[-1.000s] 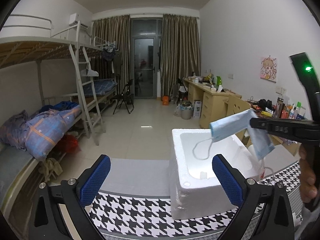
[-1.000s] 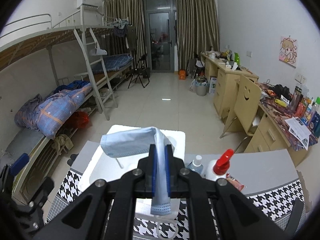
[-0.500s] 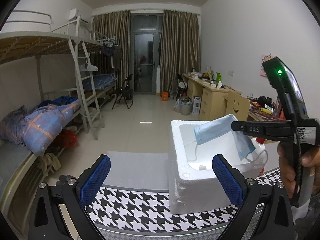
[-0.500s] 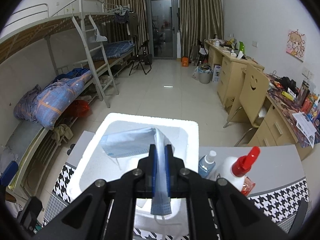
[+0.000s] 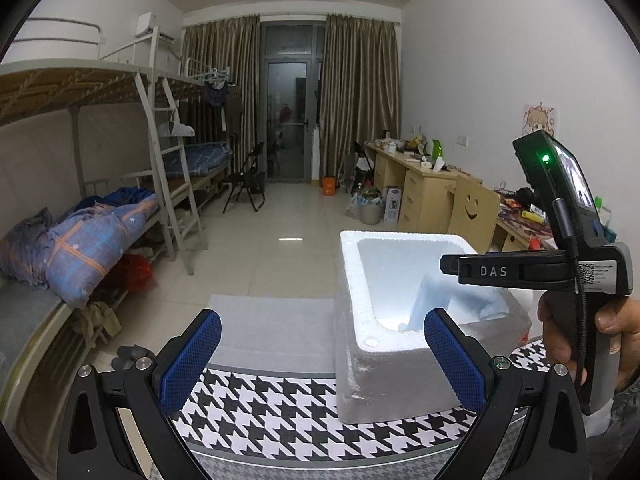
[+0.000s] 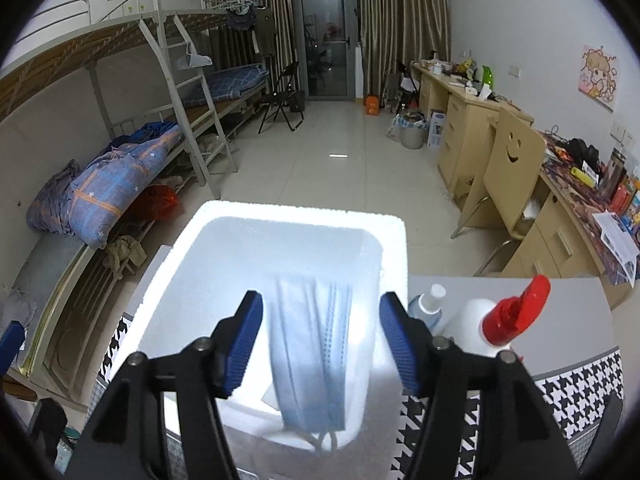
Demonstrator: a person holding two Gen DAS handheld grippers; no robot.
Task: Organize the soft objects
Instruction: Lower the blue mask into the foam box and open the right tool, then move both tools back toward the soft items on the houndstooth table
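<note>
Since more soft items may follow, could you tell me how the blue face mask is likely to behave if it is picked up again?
The mask is probably floppy: it drapes over the foam box's near wall. It looks thin and pleated, so likely very light. Its ear loops dangle loose, so they could snag on the right gripper, whose jaws have just opened clear of it.

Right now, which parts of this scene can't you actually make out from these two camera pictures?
- Floor of the foam box: in the right wrist view glare washes it out; in the left wrist view its wall hides it.
- Face mask: in the left wrist view the right gripper, whose jaws have just been opening, covers part of it.
- Spray bottle and small bottle: lower parts hidden by a gripper finger; labels unreadable.
</note>
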